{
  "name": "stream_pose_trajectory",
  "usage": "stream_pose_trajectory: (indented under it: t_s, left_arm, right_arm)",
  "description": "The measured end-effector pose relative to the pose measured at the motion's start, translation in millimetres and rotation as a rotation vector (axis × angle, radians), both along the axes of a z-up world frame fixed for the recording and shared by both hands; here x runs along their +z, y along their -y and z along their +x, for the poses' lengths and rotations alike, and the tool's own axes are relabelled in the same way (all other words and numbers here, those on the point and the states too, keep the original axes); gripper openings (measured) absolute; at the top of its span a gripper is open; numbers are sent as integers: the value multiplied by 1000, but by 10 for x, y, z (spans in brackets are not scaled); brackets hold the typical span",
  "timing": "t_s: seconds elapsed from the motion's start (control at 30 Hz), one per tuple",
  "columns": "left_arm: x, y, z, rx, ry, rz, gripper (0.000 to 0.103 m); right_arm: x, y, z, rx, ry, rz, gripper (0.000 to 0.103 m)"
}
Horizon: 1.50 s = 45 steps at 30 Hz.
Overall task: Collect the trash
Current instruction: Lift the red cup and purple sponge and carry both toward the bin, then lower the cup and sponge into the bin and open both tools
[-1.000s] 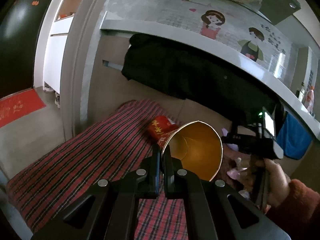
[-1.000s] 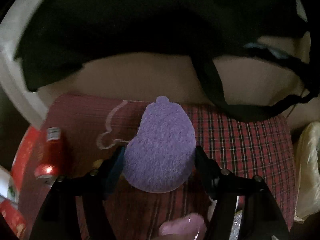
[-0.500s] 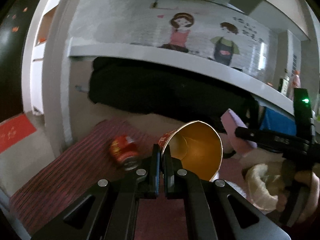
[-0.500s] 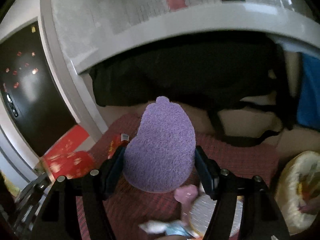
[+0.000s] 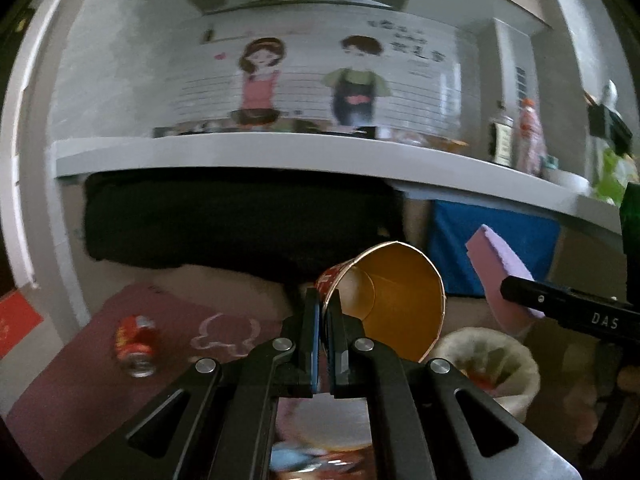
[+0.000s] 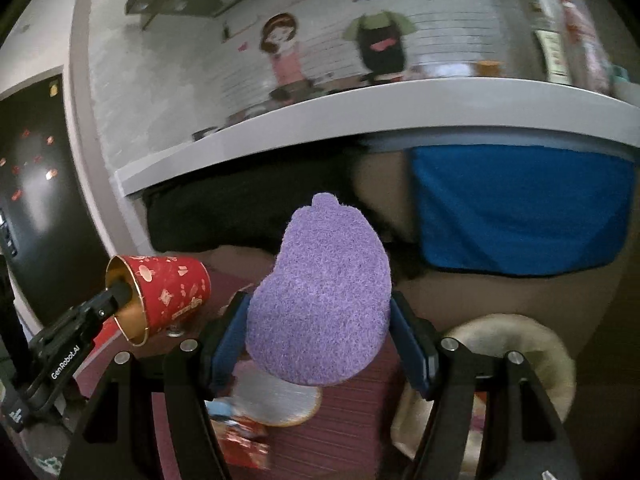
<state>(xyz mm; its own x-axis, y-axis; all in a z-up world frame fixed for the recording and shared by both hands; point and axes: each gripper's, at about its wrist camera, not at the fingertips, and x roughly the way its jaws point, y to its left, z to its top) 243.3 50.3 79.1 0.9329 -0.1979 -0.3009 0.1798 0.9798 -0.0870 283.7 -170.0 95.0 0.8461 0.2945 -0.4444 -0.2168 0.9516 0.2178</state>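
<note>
My left gripper is shut on the rim of a red paper cup with a gold inside, held tilted in the air; the cup also shows in the right wrist view. My right gripper is shut on a purple fuzzy sponge, which also shows at the right of the left wrist view. A trash bin lined with a pale bag stands below and right of the cup; in the right wrist view the bin is at lower right.
A red drink can lies on the plaid cloth at left. A round foil lid and red wrappers lie below the grippers. A black garment and blue cloth hang under a white counter.
Both grippers have lifted and swung right with the cup and the sponge. The lined bin has come further into both views.
</note>
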Motion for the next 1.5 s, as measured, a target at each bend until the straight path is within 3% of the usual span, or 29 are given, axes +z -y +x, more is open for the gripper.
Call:
stream_pose_trajectory:
  t_s: [0.37, 0.6, 0.97, 1.37, 1.43, 1.5]
  left_arm:
    - [-74, 1224, -10, -152, 1, 40, 3]
    - [-230, 1666, 99, -207, -41, 49, 3]
    - [-665, 2073, 574, -278, -155, 45, 3]
    - [-1016, 2117, 977, -336, -262, -1, 3]
    - [-1056, 2092, 1069, -374, -294, -40, 8]
    - [-1076, 2049, 1138, -393, -315, -64, 27]
  right_arm:
    - [-237, 1120, -352, -150, 0, 9, 65]
    - [-400, 1603, -450, -207, -16, 41, 65]
    - [-736, 1923, -260, -246, -77, 50, 65]
    - [-1071, 1939, 142, -240, -151, 40, 65]
    - [-1092, 1957, 199, -241, -155, 47, 66]
    - [-1108, 1978, 239, -240, -150, 54, 69]
